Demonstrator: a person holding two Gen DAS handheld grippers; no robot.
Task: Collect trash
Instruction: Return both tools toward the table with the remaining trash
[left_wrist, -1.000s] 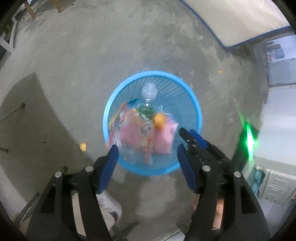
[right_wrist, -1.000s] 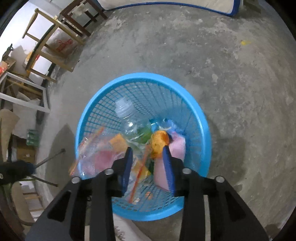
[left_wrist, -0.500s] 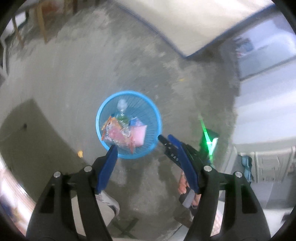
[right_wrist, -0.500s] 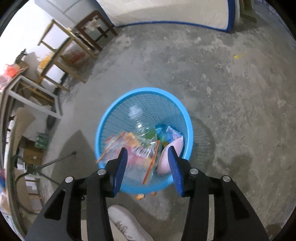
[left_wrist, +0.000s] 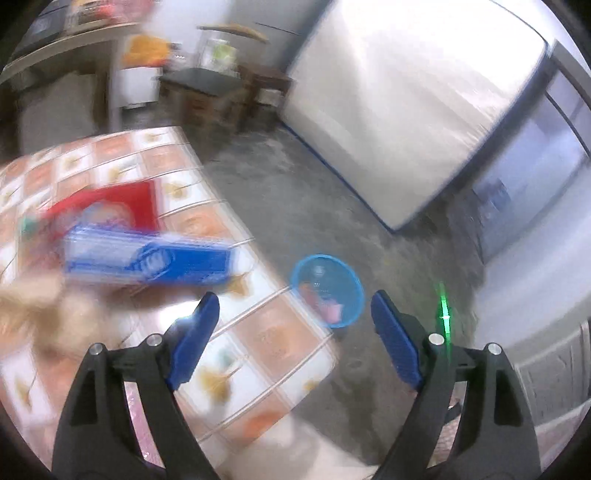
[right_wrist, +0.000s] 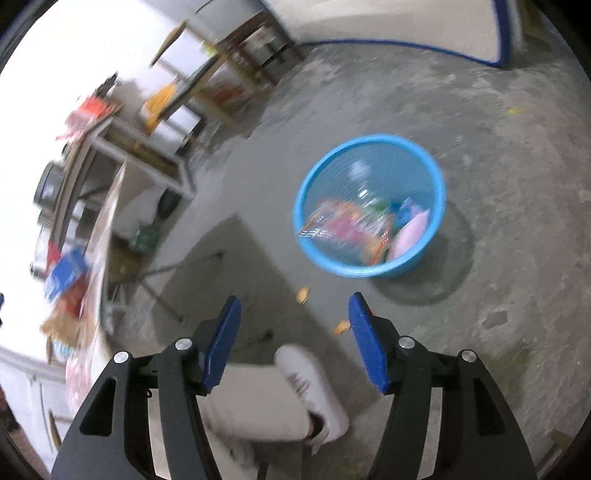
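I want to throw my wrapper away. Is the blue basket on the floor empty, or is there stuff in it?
Not empty. The blue basket stands upright on the floor with colourful wrappers, a clear bottle and something pink inside.

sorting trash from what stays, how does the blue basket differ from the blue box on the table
The blue basket is round, open-topped mesh standing on the concrete floor, with wrappers and a bottle inside. The blue box is long and flat-sided, lying on the tiled tabletop; blur hides its details. Both are blue.

Left hand-held gripper (left_wrist: 291, 317) is empty, jaws opening. Blue basket (left_wrist: 354, 291) of trash sits on the floor at 3 o'clock of the tiled table (left_wrist: 258, 332).
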